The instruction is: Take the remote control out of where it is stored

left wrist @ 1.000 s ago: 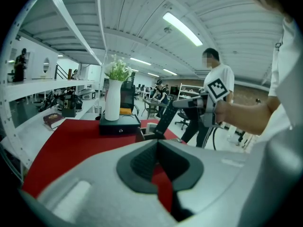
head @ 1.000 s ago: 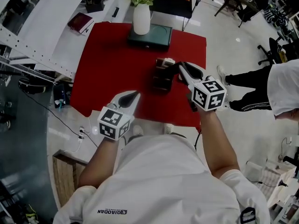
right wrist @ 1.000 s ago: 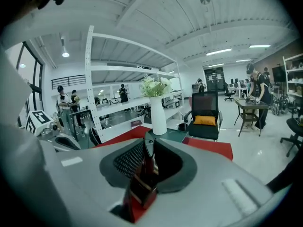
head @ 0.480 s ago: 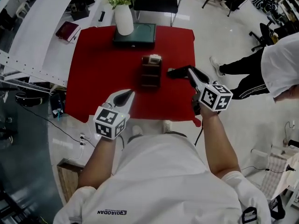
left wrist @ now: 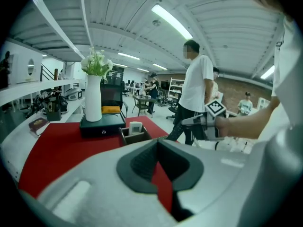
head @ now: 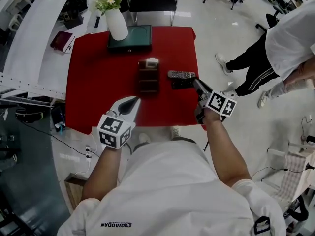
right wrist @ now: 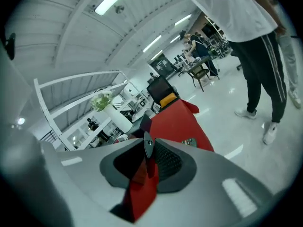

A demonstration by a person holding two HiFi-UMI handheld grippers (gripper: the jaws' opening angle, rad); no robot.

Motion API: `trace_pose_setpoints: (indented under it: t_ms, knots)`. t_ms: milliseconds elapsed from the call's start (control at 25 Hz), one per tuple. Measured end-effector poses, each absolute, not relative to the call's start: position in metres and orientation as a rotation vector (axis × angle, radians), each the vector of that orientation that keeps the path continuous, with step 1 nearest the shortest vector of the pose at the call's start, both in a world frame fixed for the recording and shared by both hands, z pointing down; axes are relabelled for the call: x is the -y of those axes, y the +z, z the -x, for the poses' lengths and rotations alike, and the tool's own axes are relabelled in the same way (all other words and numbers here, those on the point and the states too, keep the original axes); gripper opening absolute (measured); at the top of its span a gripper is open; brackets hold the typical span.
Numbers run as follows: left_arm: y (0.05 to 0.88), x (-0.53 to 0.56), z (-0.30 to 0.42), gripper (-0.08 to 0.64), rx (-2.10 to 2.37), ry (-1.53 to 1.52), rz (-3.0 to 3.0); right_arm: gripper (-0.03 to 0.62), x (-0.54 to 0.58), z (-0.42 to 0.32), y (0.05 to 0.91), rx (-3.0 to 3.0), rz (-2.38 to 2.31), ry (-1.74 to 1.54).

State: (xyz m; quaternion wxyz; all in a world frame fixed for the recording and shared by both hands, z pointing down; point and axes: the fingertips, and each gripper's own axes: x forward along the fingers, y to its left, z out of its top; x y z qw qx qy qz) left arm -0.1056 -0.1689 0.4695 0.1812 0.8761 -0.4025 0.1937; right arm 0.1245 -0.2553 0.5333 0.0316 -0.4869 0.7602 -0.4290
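Head camera: worn high, facing steeply down. It takes in the whole red table (head: 98,87) from well above, with the left gripper (head: 134,101) and right gripper (head: 196,84) at mid-frame.

Left gripper camera: set close behind its own jaws, low at the near table edge. It faces level across the table toward the white vase (head: 117,23) ahead, and the right gripper shows off to its right.

Right gripper camera: set close behind its own jaws and rolled to one side. It faces along the table toward the same vase, ahead and to the left, with the floor (right wrist: 246,126) to its right.

All three views share the table and vase.
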Motion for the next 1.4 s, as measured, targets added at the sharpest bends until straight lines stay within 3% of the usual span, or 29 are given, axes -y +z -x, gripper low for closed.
trace_pose_setpoints:
  t_ms: [360, 1040, 1200, 1400]
  knots:
    - [0.476, 0.168, 0.106, 0.002, 1.139, 0.555, -2.453, 0.072, 0.241, -0.12, 0.586, -2.164, 1.447, -1.552]
    - [0.482, 0.168, 0.1, 0.002, 1.142, 0.544, -2.432, 0.112, 0.247, -0.155, 0.644, -2.443, 1.802, -1.462]
    - [0.482, 0.165, 0.099, 0.002, 1.145, 0.542, -2.428, 0.029, 0.245, -0.163, 0.655, -2.472, 1.887, -1.447]
    - [0.481, 0.165, 0.103, 0.002, 1.161, 0.535, -2.422, 0.026, 0.247, -0.166, 0.652, -2.474, 1.886, -1.432]
